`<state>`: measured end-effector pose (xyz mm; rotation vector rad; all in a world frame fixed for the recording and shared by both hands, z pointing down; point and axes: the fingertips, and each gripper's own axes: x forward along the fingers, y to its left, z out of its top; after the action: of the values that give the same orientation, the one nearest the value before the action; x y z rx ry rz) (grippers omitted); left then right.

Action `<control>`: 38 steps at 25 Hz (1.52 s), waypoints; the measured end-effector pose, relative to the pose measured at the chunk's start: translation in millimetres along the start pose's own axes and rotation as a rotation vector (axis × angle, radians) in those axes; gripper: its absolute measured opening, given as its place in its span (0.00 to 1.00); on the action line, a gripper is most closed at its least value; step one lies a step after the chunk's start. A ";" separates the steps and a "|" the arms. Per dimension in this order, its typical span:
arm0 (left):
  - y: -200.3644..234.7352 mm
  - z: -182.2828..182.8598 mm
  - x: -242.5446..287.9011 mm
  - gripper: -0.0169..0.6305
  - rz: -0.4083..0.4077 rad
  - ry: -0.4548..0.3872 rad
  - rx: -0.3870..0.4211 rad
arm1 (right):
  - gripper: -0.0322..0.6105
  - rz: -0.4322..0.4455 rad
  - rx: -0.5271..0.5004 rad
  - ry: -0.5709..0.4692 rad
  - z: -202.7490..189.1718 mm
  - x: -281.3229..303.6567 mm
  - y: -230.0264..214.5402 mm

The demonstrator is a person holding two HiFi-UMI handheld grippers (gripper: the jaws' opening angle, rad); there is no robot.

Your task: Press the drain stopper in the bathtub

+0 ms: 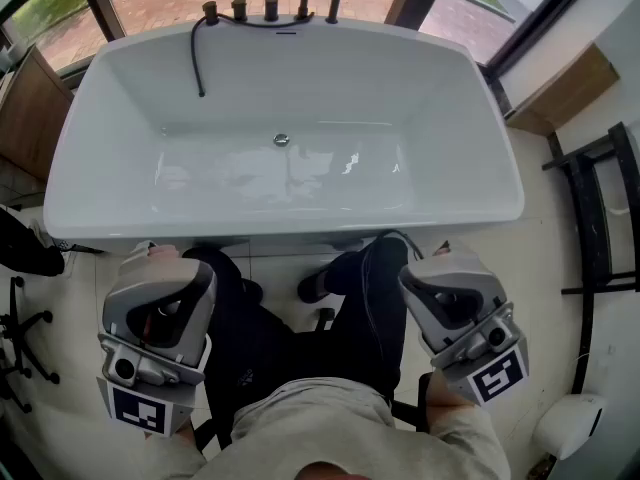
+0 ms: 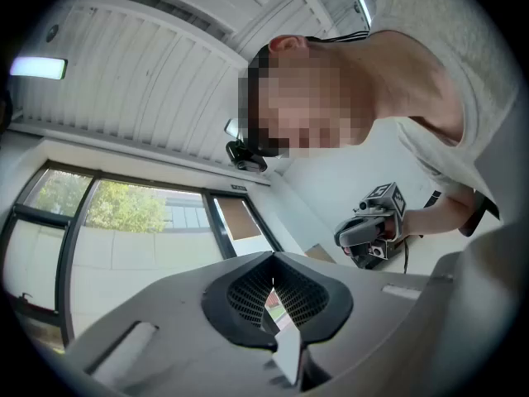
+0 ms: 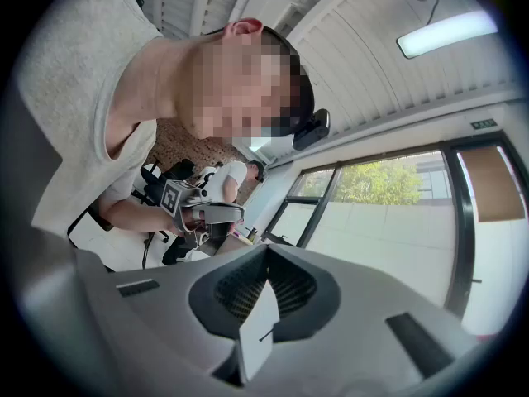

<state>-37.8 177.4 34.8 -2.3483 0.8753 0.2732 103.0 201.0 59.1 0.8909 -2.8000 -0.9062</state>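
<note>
The white bathtub [image 1: 90,183] stands in front of me, and its round metal drain stopper [image 1: 281,139] sits in the middle of the tub floor. Both grippers are held low over my lap, well short of the tub, and are tipped up toward the person. My left gripper [image 1: 160,303] [image 2: 273,292] has its jaws together with nothing between them. My right gripper [image 1: 455,298] [image 3: 264,292] is the same, shut and empty. Each gripper view shows the other gripper, the right gripper [image 2: 372,226] and the left gripper [image 3: 202,213], held in a hand. The tub is out of sight in both gripper views.
Dark taps and a spout [image 1: 270,8] line the tub's far rim, and a black hose [image 1: 196,53] hangs inside. A wooden cabinet [image 1: 25,108] stands left, a black rack [image 1: 595,218] right. My dark-trousered legs [image 1: 300,308] reach the tub's near wall.
</note>
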 end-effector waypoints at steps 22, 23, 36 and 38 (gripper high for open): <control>119.5 -329.4 142.6 0.04 -0.062 0.072 -0.250 | 0.05 0.267 0.372 0.614 -328.6 88.2 -37.0; 118.4 -338.7 143.8 0.04 -0.071 0.072 -0.259 | 0.05 0.281 0.393 0.627 -343.8 94.9 -36.8; 112.3 -414.9 122.1 0.04 -0.068 0.194 -0.241 | 0.05 0.395 0.639 1.000 -637.4 157.4 -43.6; 109.0 -421.6 119.8 0.04 -0.082 0.246 -0.203 | 0.05 0.391 0.615 1.028 -685.0 178.1 -42.2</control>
<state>-25.5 -207.3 271.1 -2.6404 0.8972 0.0401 135.0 -278.2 580.7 0.5443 -2.1334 0.4210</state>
